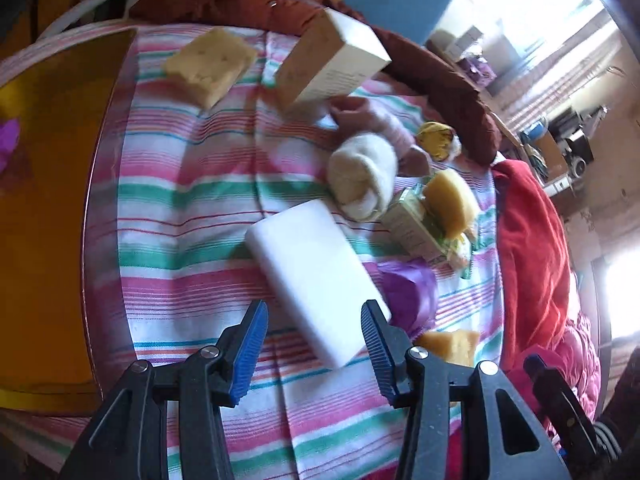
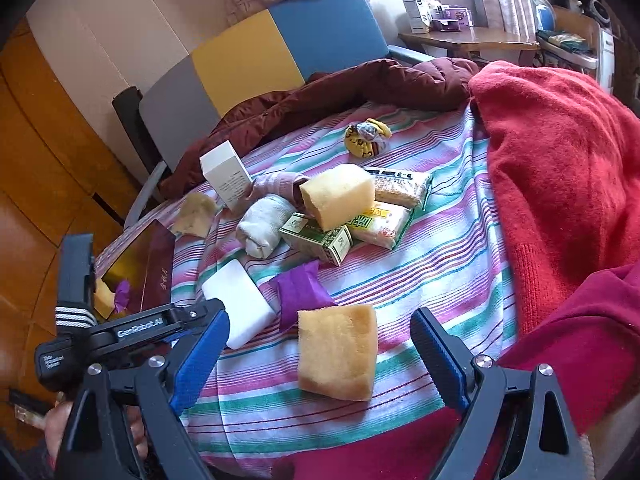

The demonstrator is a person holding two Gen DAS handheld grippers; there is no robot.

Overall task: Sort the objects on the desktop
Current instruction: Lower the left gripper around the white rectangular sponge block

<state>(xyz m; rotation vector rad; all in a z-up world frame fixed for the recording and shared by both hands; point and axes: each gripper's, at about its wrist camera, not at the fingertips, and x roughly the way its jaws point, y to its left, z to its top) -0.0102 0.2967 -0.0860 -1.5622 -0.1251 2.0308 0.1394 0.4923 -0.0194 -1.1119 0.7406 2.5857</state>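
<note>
Sorting barely begun, I'd judge: box at left holds a sponge bit and purple scrap, but white block, socks, packets and sponges still crowd the striped desk. Left gripper has fingers narrow-ish, straddling the block's near end w/o pressing; right gripper has fingers wide, empty, over the near sponge. Only right view shows inside the box and the packets' labels; left view shows the fingers-to-block gap.

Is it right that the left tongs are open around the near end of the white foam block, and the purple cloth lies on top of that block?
Not quite. The left tongs do stand open around the near end of the white foam block, but the purple cloth is not on top of it; it lies beside the block on the striped sheet. The right wrist view shows this clearly.
</note>
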